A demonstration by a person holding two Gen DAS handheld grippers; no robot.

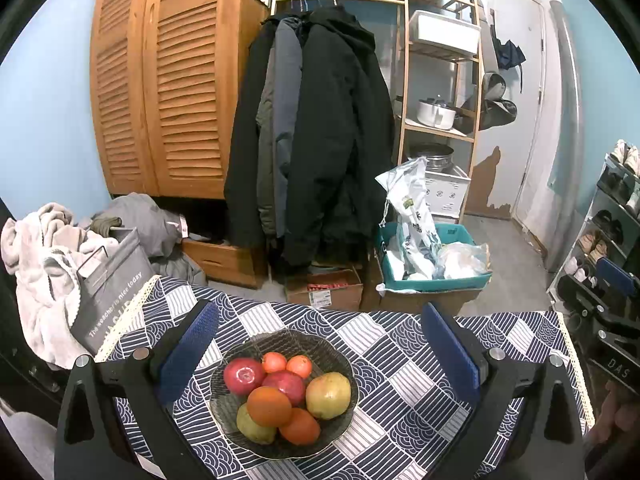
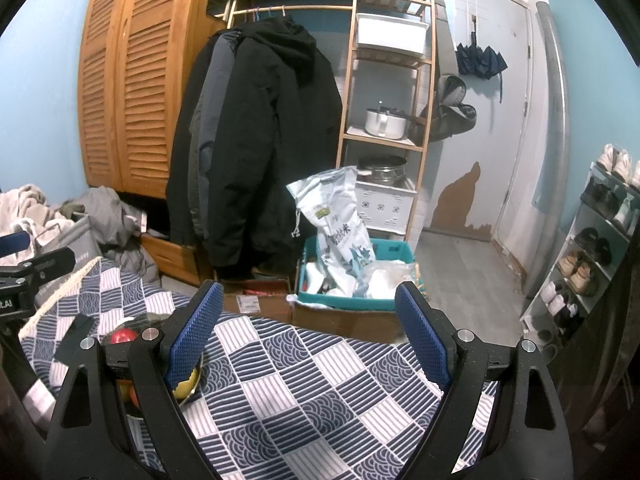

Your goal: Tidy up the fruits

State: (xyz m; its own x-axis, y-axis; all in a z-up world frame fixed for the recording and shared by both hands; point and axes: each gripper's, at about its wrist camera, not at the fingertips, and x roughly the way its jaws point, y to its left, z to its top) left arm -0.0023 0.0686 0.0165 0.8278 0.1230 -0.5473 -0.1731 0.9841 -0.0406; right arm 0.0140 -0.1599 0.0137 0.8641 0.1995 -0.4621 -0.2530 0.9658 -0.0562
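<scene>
A dark glass bowl [image 1: 304,344] sits on the patterned tablecloth [image 1: 400,368], heaped with several fruits: a red pomegranate [image 1: 243,376], small tangerines [image 1: 299,365], an orange [image 1: 269,406] and a yellow-green apple [image 1: 329,395]. My left gripper [image 1: 318,340] stands open above the cloth, its blue pads wide on either side of the bowl, holding nothing. My right gripper [image 2: 308,320] is open too, over bare cloth to the right of the bowl. In the right wrist view its left finger [image 2: 188,340] hides most of the bowl; only a red fruit [image 2: 123,336] and a yellow one [image 2: 186,386] peek out.
A grey fabric bin [image 1: 108,280] with laundry stands off the table's left corner. Beyond the far edge are cardboard boxes [image 1: 324,290], a teal crate [image 1: 434,280] with bags, hanging coats [image 1: 316,128] and a wooden shelf [image 1: 440,120]. A shoe rack [image 2: 592,248] lines the right.
</scene>
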